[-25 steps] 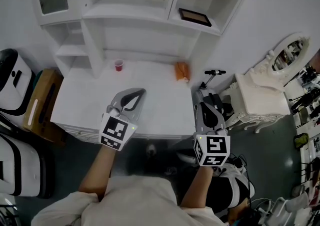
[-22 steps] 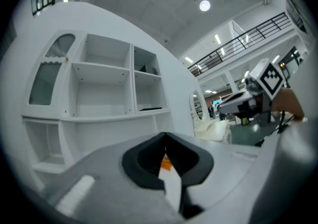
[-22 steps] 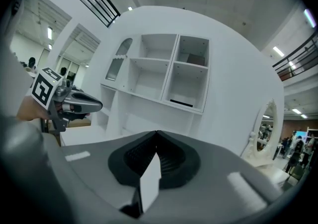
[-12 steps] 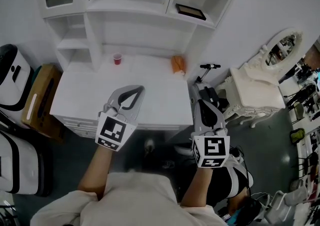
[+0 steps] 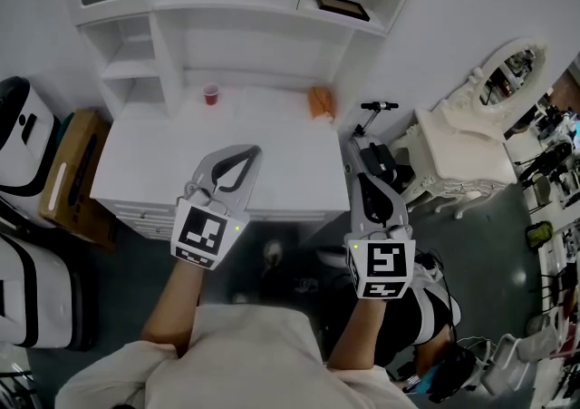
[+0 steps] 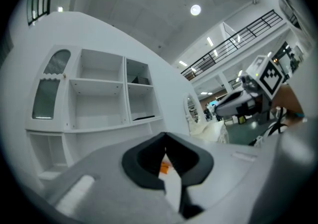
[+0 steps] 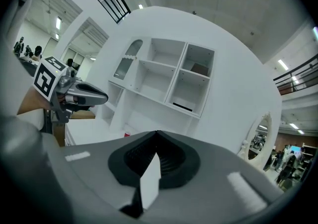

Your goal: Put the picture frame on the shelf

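The dark picture frame (image 5: 342, 6) lies flat in the lower right compartment of the white shelf unit (image 5: 236, 8). It also shows as a dark strip, the frame (image 6: 144, 117) in the left gripper view and the frame (image 7: 182, 107) in the right gripper view. My left gripper (image 5: 243, 155) hovers over the white desk (image 5: 154, 162), shut and holding nothing. My right gripper (image 5: 362, 182) hangs just off the desk's right edge, also shut and bare. Both are well short of the shelf. Each gripper view confirms it: left gripper (image 6: 165, 136), right gripper (image 7: 157, 133), jaws together.
A red cup (image 5: 210, 94) and an orange object (image 5: 320, 102) stand at the back of the desk. A scooter (image 5: 376, 158) and an ornate white dresser with mirror (image 5: 471, 140) are to the right. A wooden box (image 5: 68, 176) and white cases are to the left.
The desk and shelf have slid up and away in the head view, so the grippers sit slightly farther from the shelf. Both stayed shut.
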Motion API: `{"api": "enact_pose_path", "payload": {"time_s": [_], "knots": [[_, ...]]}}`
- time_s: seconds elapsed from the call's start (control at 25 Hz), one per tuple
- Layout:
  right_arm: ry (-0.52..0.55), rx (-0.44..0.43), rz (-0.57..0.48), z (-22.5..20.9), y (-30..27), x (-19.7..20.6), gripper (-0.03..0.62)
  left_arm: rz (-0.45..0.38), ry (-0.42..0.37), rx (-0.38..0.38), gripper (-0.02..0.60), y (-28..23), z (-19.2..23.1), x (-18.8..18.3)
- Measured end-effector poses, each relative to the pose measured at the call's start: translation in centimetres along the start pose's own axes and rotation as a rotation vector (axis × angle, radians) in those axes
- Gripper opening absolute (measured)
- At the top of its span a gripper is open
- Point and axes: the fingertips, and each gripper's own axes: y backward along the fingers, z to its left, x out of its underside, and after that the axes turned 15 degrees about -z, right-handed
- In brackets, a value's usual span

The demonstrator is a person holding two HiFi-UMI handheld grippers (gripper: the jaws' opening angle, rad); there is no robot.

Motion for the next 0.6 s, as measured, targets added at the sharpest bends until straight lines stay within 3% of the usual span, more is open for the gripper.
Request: {"api": "enact_pose_path", "payload": {"time_s": [0.32, 0.6], "knots": [[0.038, 0.016, 0.020, 0.0, 1.3, 0.4, 0.006, 0.004, 0.022, 0.053, 0.003, 0.3, -2.2, 0.5], [0.036, 0.000, 0.020, 0.8, 1.7, 0.2, 0.006, 0.006, 0.045, 0.049, 0.003, 0.8, -2.5, 0.5]]}}
